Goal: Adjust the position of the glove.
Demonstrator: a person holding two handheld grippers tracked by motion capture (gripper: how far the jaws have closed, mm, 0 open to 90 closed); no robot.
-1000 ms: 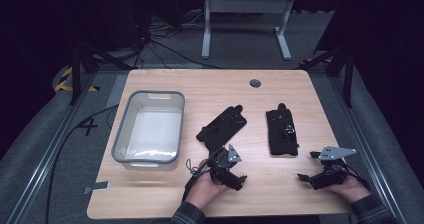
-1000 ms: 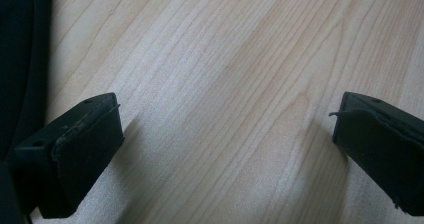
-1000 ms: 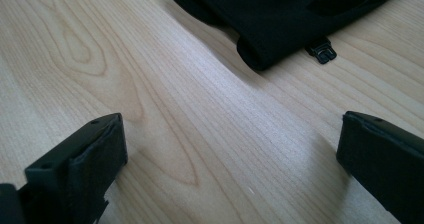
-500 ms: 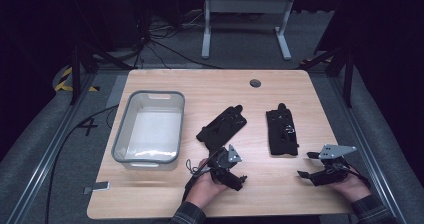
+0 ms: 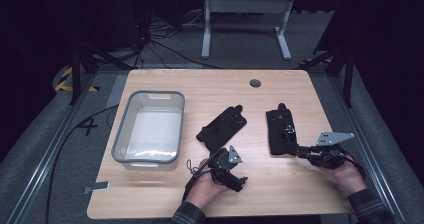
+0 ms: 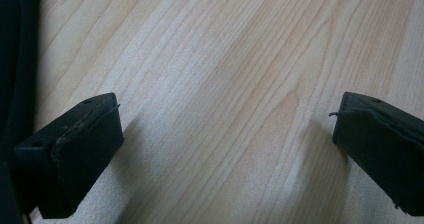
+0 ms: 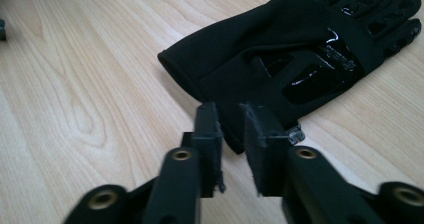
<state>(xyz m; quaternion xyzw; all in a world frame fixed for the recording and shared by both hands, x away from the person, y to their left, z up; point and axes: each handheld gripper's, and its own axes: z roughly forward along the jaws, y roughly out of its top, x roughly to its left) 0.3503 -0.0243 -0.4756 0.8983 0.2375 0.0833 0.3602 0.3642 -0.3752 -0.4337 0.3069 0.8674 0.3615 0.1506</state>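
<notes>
The right gripper [image 7: 230, 115] stood at the cuff edge of a black glove [image 7: 300, 49], jaws nearly together — clamping nothing. The left gripper [image 6: 227, 134] gaped wide over bare table [image 6: 215, 59].

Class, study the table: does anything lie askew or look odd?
The two black gloves differ: the left glove lies diagonally, while the right glove lies nearly straight by the right hand-held gripper. Nothing looks spilled or damaged.
</notes>
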